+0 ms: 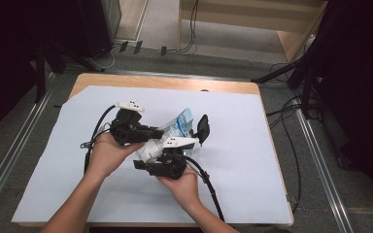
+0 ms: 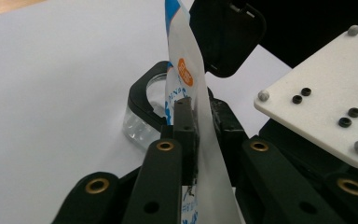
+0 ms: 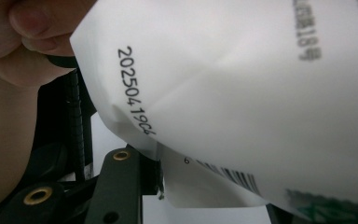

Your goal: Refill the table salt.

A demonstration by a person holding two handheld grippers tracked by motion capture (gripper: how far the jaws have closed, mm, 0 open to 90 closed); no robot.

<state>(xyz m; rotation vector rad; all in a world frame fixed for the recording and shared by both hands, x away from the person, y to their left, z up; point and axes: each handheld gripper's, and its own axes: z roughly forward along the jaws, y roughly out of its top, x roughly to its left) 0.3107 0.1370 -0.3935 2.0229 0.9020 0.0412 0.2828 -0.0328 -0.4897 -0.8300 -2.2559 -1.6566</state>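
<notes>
**Pouch clamped between two grippers, centre of frame**

Big to small. Table (image 1: 233, 88) w/ pale blue-white sheet (image 1: 252, 160) across most of high view, wood edge along top. Forearms in from bottom edge, meeting at centre.

White plastic pouch (image 1: 172, 132) w/ blue print: mid-frame in high view, off the sheet, slanting from lower left up to upper right between both tools. In left gripper view, seen edge-on, upright through centre, orange spot near top (image 2: 185, 71). In right gripper view, upper right, printed date code and barcode readable (image 3: 242, 93).

Left gripper (image 2: 196, 122), centre-left in high view (image 1: 161, 131): jaws closed tight on pouch edge, pads pressing film.

Right gripper (image 1: 143, 164), just below centre in high view: jaws partway in, pouch corner lying btwn them in right gripper view; pad contact hidden by film, so grip can't be told.

Clear container w/ black hinged lid (image 2: 144, 109), lid up, on sheet just behind pouch.
</notes>
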